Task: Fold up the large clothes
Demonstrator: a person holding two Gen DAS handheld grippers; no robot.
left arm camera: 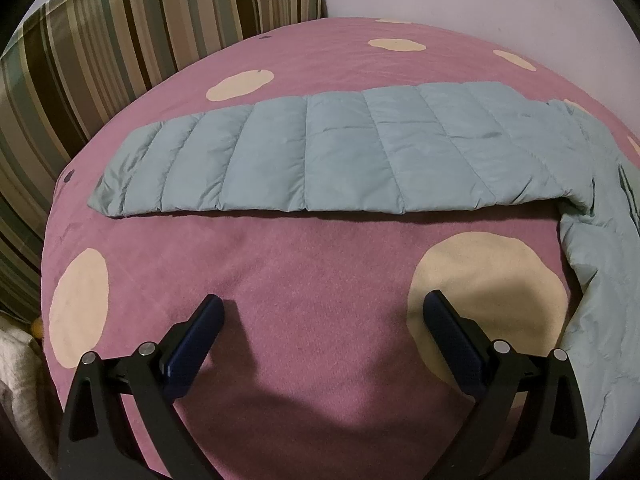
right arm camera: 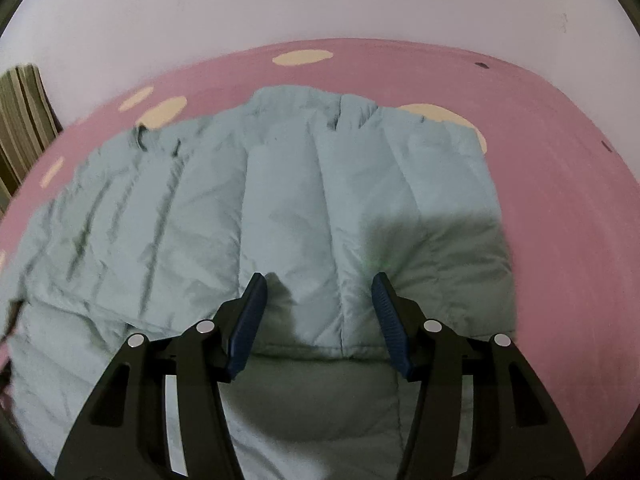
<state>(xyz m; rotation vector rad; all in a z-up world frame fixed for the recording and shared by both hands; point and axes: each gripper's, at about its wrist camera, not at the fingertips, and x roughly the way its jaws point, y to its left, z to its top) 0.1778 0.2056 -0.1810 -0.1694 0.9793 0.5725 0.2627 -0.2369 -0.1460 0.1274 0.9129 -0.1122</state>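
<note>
A pale blue quilted puffer jacket lies on a pink bed cover with cream dots. In the left wrist view one long sleeve [left arm camera: 320, 152] stretches flat across the bed, and more of the jacket [left arm camera: 600, 280] hangs at the right edge. My left gripper [left arm camera: 324, 304] is open and empty over bare cover [left arm camera: 320, 264], short of the sleeve. In the right wrist view the jacket body [right arm camera: 280, 200] fills the middle, with a flap folded over it. My right gripper [right arm camera: 320, 284] is open just above the jacket, its blue fingers [right arm camera: 252, 304] either side of a quilted seam.
A striped pillow [left arm camera: 120, 48] stands at the back left of the bed, also at the left edge of the right wrist view [right arm camera: 24, 120]. A pale wall [right arm camera: 320, 0] runs behind the bed. White fabric [left arm camera: 20, 380] lies off the bed's left edge.
</note>
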